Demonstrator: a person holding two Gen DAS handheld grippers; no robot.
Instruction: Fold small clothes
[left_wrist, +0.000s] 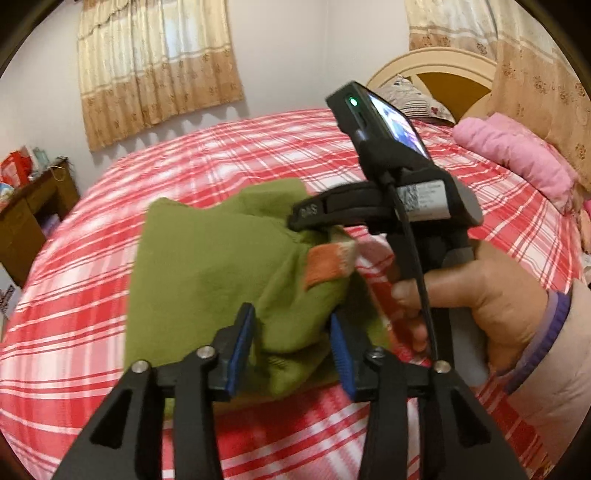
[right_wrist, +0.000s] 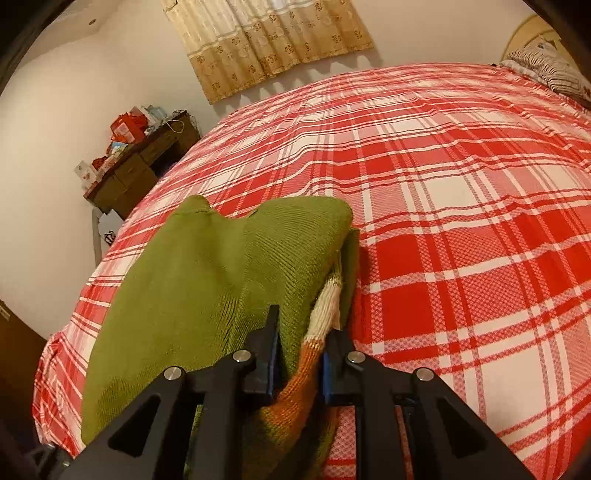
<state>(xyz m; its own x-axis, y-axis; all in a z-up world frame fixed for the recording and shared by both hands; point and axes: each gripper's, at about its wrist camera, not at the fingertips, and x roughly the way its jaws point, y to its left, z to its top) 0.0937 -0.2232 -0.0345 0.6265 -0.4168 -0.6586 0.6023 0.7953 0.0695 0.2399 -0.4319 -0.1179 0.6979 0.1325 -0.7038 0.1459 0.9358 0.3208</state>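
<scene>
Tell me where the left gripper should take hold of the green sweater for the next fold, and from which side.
Probably the green sweater's bunched near edge, sitting between the left gripper's open blue pads. Come in low from the near side, along the plaid bedspread. The right gripper already pinches the orange-and-cream striped cuff, so leave that end alone. The far edge lies flat, giving little to pinch.

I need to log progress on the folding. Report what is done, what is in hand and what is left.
Done: the green sweater lies on the plaid bed cover partly doubled over, its top layer bunched. In hand: the right tongs pinch fabric at the orange and cream striped cuff; the left tongs stand open around a green fold. Left: flattening the folds into a neat bundle. No other small clothes show.
</scene>
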